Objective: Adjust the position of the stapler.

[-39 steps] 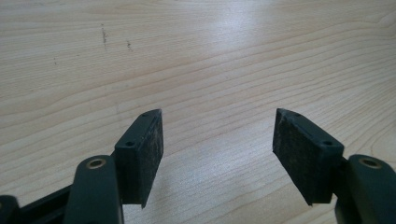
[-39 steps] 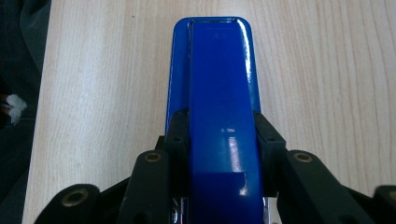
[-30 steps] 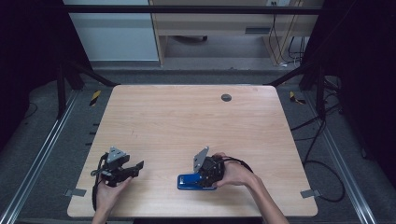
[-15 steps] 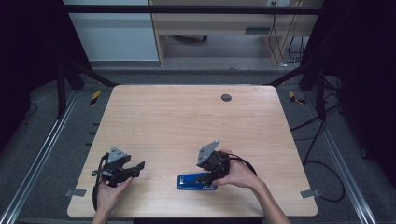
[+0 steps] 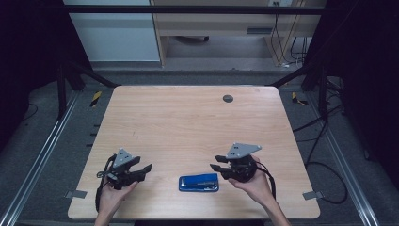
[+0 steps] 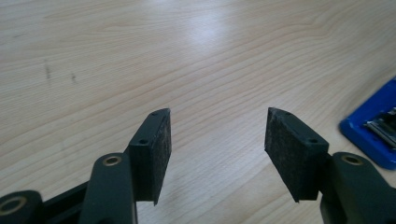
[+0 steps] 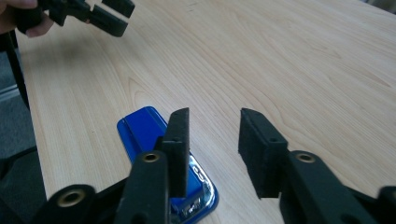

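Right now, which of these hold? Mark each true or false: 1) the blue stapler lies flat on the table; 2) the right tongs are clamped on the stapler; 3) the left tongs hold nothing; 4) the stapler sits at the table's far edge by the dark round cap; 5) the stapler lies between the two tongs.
1) True: the blue stapler lies flat on the table.
2) False: the right tongs hang apart from it, beside its right end, with nothing between the pads.
3) True: the left tongs stand open over bare wood.
4) False: it lies near the person's edge; the dark round cap is far across the table.
5) True, as the high view shows.
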{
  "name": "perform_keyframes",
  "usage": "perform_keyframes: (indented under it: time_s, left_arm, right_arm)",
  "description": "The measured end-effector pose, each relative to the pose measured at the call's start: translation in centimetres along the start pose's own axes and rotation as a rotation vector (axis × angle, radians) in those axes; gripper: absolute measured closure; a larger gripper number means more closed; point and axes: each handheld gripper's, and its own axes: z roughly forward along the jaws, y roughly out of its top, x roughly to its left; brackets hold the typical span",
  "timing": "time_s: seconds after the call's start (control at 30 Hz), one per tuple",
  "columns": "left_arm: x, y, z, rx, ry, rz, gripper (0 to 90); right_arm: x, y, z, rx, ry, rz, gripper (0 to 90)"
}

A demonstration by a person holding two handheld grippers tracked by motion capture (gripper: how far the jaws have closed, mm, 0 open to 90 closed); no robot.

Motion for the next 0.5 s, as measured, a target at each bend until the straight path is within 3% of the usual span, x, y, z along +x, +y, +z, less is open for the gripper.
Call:
perform_keyframes:
  time_s: [0.13, 0.33, 0.5]
  left_arm:
    - [-0.6, 0.3, -0.1, -0.006, -0.032, 0.019, 41.8]
    - [-2.2, 1.3, -0.3, -0.014, -0.086, 0.077, 41.7]
    - [-3.1, 2.2, -0.4, -0.015, -0.121, 0.105, 41.7]
  right_arm:
    - [-0.1, -1.0, -0.9, -0.018, -0.011, 0.04, 72.6]
    - [-0.1, -3.8, -1.6, 0.001, -0.025, 0.102, 85.4]
    - [-0.1, -5.4, -1.3, 0.018, -0.02, 0.111, 88.9]
